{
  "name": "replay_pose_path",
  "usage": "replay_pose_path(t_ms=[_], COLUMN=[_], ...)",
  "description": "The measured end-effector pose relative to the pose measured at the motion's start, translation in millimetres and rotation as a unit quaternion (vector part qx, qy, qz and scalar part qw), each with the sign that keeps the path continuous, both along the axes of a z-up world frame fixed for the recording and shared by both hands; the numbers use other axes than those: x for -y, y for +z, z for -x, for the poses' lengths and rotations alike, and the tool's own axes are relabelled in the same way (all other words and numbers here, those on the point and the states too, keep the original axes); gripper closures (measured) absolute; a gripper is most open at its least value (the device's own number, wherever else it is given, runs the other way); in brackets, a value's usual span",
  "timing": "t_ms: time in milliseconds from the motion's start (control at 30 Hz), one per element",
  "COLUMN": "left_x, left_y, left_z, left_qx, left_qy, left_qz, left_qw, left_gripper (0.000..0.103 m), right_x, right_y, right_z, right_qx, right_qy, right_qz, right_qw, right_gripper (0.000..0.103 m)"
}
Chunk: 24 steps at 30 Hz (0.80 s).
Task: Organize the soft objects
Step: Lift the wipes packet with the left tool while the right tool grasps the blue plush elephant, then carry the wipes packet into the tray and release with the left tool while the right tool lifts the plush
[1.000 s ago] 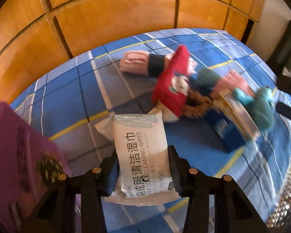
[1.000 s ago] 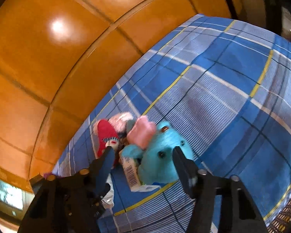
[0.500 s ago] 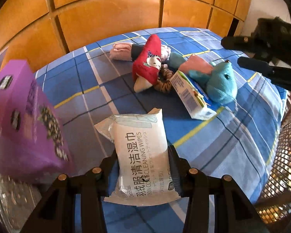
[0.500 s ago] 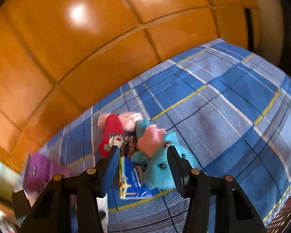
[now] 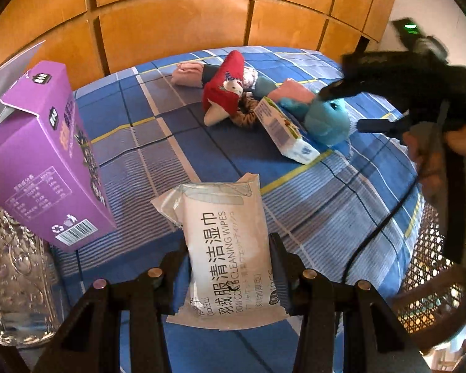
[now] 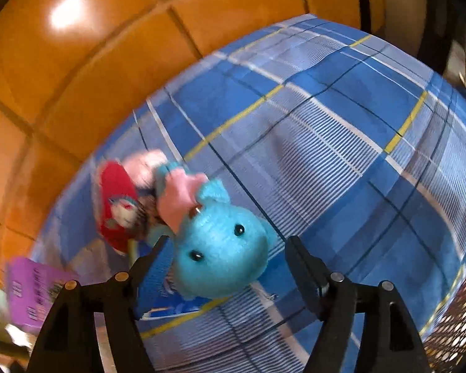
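Meanwhile, my left gripper (image 5: pixel 228 272) pinched the white wipes pack (image 5: pixel 225 242) above the blue plaid sheet (image 5: pixel 326 211), beside the purple box (image 5: pixel 43 161). My right gripper (image 6: pixel 230 256) had just been opening; its jaws stood spread around the blue plush toy's (image 6: pixel 220 248) head, pads not pressing. Red sock (image 5: pixel 225 85) lay behind.

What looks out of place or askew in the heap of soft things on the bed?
A stiff printed carton lies tilted among the soft things, leaning on the blue plush toy. Beside them, the red sock and rolled socks are jumbled, not sorted.
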<state>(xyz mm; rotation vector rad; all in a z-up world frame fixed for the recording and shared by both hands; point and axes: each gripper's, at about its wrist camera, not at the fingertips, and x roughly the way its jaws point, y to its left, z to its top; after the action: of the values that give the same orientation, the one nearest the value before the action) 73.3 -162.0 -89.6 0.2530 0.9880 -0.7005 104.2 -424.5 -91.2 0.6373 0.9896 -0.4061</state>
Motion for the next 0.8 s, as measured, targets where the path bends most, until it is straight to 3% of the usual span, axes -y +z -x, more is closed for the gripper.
replay_pose_path(t_ms=[67,100,133,367,533,667,800], left_x=[0.7,0.8,0.7,5.1,14.3,8.4,-27.8], left_y=[1.7,3.5,5.9,42.3,91.7,135.9,168.0], left_z=[1.4,2.5,3.4,-4.6,-32.0,-76.8,-120.9], left_qx=[0.0,0.002,0.002,0.014,0.038,0.061,0.092], left_qy=[-0.006,-0.008,-0.009,-0.014,-0.004,0.037,0.107], left_qz=[0.002,0.004,0.007,0.041,0.074,0.1,0.108], left_qw=[1.0,1.0,0.9999,0.999,0.9965,0.9925,0.9841], left_gripper=[0.057,0.057,0.057,0.057,0.057,0.057,0.057], right_x=[-7.1,-9.8,-11.3,-15.5,-18.0,-21.8,-25.6], right_y=[-9.9,-14.2,-15.4,-14.4,-13.9,-15.6,-24.1], right_z=[-8.4,-10.3,-10.4,-9.7,-10.6,-16.1,-20.6], right_qx=[-0.027,-0.039,-0.037,-0.041,-0.044,-0.051,-0.067], right_qy=[0.035,0.041,0.045,0.061,0.061,0.07,0.084], right_qz=[0.001,-0.002,-0.009,0.001,-0.001,0.01,-0.007], right_qw=[0.999,0.998,0.998,0.997,0.997,0.996,0.994], right_gripper=[0.028,0.033,0.044,0.047,0.046,0.045,0.045])
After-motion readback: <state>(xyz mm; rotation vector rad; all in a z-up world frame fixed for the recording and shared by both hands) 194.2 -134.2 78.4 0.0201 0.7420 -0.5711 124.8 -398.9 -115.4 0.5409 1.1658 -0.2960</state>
